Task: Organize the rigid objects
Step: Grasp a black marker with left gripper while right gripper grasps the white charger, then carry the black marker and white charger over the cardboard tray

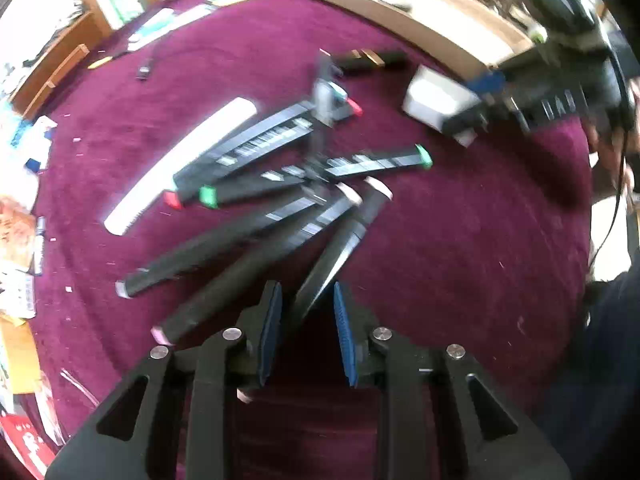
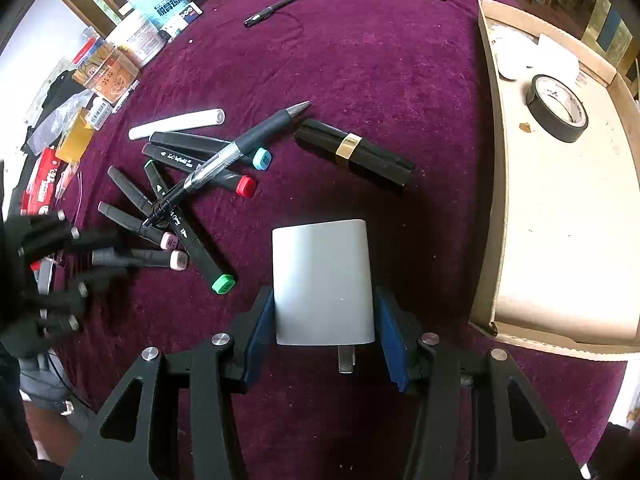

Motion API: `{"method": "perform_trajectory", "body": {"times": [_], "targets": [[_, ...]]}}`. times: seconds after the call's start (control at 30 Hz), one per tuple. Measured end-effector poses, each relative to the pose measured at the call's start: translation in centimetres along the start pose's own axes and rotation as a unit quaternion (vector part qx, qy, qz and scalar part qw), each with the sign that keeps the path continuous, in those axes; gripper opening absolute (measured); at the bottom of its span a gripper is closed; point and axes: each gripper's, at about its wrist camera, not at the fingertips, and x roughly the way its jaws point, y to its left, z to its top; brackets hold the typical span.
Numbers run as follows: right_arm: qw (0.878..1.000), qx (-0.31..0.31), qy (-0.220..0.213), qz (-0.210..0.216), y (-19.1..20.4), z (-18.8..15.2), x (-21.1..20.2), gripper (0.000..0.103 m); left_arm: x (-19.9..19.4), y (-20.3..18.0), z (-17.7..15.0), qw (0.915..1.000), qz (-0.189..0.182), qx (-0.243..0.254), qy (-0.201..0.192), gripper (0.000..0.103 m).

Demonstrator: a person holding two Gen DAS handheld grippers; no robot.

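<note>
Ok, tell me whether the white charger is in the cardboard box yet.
Not yet. The white charger sits between the right gripper fingers over the purple cloth, beside the cardboard box.

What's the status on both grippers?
Right hand-held gripper shut on white charger. Left hand-held gripper open around a pink-capped marker. Cardboard tray unobstructed.

white charger (image 2: 323,284) upright, markers (image 2: 188,196) heaped

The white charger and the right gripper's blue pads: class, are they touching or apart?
Touching. The right wrist view shows the white charger between both pads of the right gripper, no gap either side.
</note>
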Motion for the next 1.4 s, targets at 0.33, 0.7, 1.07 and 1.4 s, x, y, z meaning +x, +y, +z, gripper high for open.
{"method": "perform_trajectory", "body": {"times": [0.33,0.7,1.07,1.4], "targets": [[1.000,-0.016,0.002,-0.017,0.7,-0.1,0.2,0.046,0.6,-3.1,0.4,0.9981,0.012,-0.060,-0.002,0.021],[0.999,-0.038,-0.001,-0.028,0.9,-1.5,-0.1,0.042,-0.2,-4.4,-1.1,0.9805,0.039,-0.191,-0.022,0.012],[0.999,-0.045,0.007,-0.026,0.9,-1.2,0.1,0.042,0.2,-4.4,-1.0,0.9726,0.057,-0.222,-0.036,0.013],[0.999,-0.052,-0.007,0.005,0.5,-2.3,-0.9,0.042,0.1,-4.6,-1.0,0.9660,0.069,-0.245,-0.042,0.012]]}}
